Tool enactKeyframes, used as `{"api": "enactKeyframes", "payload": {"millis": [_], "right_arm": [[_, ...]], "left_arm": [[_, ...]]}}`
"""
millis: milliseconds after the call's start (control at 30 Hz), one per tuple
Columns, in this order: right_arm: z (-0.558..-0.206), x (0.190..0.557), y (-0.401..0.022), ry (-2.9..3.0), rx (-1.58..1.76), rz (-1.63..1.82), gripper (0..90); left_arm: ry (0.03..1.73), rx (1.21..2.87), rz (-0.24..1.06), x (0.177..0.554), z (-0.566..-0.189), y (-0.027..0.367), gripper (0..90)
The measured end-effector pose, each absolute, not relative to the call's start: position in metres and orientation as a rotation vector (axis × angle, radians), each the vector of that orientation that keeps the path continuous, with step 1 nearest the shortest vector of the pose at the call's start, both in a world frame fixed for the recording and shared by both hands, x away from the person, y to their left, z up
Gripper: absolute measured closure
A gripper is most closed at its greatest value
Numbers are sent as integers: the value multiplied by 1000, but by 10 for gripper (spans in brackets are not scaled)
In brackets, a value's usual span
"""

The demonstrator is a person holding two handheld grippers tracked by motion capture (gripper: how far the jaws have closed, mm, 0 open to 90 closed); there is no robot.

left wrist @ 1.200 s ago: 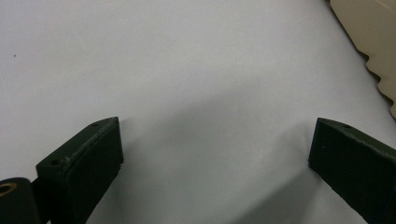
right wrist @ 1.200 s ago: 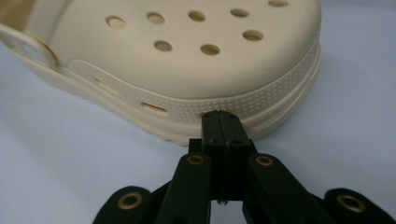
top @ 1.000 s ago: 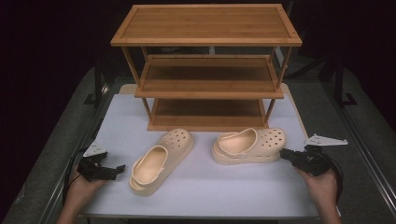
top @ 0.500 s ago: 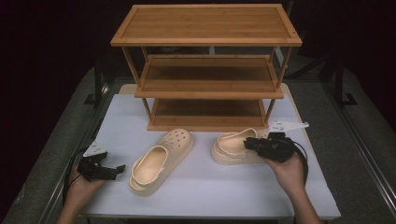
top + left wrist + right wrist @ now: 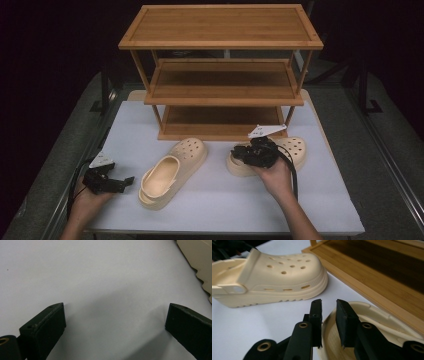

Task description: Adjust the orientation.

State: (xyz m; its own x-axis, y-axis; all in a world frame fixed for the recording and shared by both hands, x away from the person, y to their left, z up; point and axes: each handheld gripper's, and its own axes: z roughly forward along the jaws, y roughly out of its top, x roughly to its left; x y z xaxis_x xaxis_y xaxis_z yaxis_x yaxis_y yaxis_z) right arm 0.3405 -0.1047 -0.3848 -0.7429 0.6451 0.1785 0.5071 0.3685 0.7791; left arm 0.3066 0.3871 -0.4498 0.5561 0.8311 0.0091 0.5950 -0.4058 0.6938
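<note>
High view: a wood shoe rack (image 5: 220, 95) w/ three shelves stands at the back of the white table (image 5: 215, 210). Two cream clogs lie in front of it. The left clog (image 5: 172, 170) lies slanted, toe toward the rack. The right clog (image 5: 282, 152) lies sideways, toe to the right, just beside the bottom shelf (image 5: 220, 120). The right gripper (image 5: 245, 154) sits over the heel end of the right clog. The left gripper (image 5: 122, 184) rests low near the table's left edge, close to the left clog but not touching. Left gripper view: its jaws stand wide apart w/ nothing but table between them; a bit of the left clog's sole (image 5: 197, 260) shows at the top right corner. Right gripper view: the right gripper's (image 5: 329, 315) jaws have just been opening a little and leave a thin gap. The heel rim of the right clog (image 5: 372, 315) sits under and beside the right jaw, but nothing is pinched yet. The left clog (image 5: 274, 280) lies farther off and the bottom shelf (image 5: 382, 277) is at the right. To do this step well, I think: open a bit more, put one jaw inside the clog and one outside the heel wall, go low, then squeeze firm so the soft rim won't slip. Lift slow & keep clear of the shelf edge.
</note>
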Motion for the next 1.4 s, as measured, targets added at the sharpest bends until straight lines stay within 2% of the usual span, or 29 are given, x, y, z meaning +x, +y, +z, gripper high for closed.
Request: {"api": "enactKeyframes", "payload": {"millis": [100, 200, 333, 633, 1100, 1400], "right_arm": [[-389, 342, -101, 2482, 1063, 1276, 760], [-390, 341, -102, 2477, 1059, 1295, 827], [-384, 335, -108, 2455, 1053, 1329, 852], [-372, 314, -123, 2463, 1004, 1377, 862], [-367, 257, -148, 2528, 938, 1397, 861], [-378, 250, -151, 2544, 949, 1429, 848]], "left_arm": [[1140, 2144, 471, 306, -450, 387, 24], [1139, 2147, 471, 307, -450, 387, 24], [1140, 2145, 471, 307, -450, 387, 24], [1139, 2144, 473, 306, -450, 387, 24], [1139, 2143, 475, 306, -450, 387, 24], [1139, 2144, 475, 306, -450, 387, 24]]}}
